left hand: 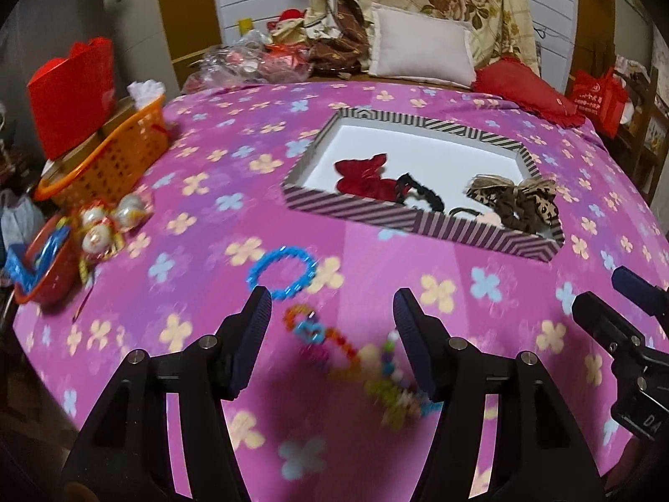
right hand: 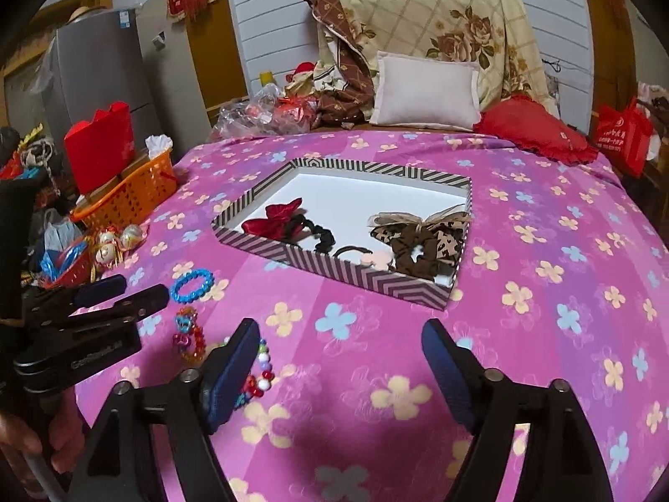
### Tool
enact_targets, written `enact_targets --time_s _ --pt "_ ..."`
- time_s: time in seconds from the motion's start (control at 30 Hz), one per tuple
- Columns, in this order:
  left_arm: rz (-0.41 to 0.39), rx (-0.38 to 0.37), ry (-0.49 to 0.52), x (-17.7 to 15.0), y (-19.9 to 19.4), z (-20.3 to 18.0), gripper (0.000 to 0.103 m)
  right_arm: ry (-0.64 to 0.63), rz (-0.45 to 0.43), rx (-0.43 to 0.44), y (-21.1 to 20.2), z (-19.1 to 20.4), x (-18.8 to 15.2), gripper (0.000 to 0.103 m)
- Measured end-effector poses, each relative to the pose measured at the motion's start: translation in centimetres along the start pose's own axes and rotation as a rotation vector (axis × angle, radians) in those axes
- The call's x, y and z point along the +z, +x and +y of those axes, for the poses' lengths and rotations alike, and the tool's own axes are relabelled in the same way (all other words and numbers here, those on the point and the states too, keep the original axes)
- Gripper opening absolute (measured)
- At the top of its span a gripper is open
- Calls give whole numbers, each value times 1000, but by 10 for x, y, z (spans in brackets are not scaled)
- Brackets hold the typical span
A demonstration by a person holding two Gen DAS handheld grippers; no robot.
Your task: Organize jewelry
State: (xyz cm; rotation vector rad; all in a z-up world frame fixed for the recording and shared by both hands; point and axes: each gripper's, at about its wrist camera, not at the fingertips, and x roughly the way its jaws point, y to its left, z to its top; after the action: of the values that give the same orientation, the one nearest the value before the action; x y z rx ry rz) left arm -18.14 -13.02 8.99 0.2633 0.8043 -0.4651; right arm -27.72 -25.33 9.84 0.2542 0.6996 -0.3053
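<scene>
A striped box (left hand: 355,207) (right hand: 334,270) lies on the pink flowered cloth. In it are a red bow (left hand: 363,178) (right hand: 278,219), a black scrunchie (left hand: 418,190) (right hand: 322,236) and a leopard bow (left hand: 522,203) (right hand: 422,242). A blue bead bracelet (left hand: 281,272) (right hand: 191,284) and a multicoloured bead bracelet (left hand: 334,343) (right hand: 190,336) lie on the cloth in front of the box. My left gripper (left hand: 330,313) (right hand: 125,290) is open, just above the multicoloured beads. My right gripper (right hand: 340,347) is open and empty over bare cloth; it shows at the right edge of the left wrist view (left hand: 602,297).
An orange basket (left hand: 108,159) (right hand: 129,192) with a red bag stands at the left edge, with foil ornaments (left hand: 104,226) (right hand: 115,242) and a red bowl (left hand: 39,272) beside it. A white pillow (right hand: 426,92) and a red cushion (right hand: 535,127) lie behind the cloth.
</scene>
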Motion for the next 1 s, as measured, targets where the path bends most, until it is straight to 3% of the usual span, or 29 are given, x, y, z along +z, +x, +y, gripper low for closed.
enact_targets --time_s 0.1,0.53,1.0 --pt "-10 13 -10 -11 -10 8 61 9 1 33 -4 5 -7 81" --pt "-6 27 -71 -45 -29 43 61 -75 26 16 -12 31 -26 81" --pt "108 -2 -178 -72 -6 82 61 -190 103 63 11 58 -46 81"
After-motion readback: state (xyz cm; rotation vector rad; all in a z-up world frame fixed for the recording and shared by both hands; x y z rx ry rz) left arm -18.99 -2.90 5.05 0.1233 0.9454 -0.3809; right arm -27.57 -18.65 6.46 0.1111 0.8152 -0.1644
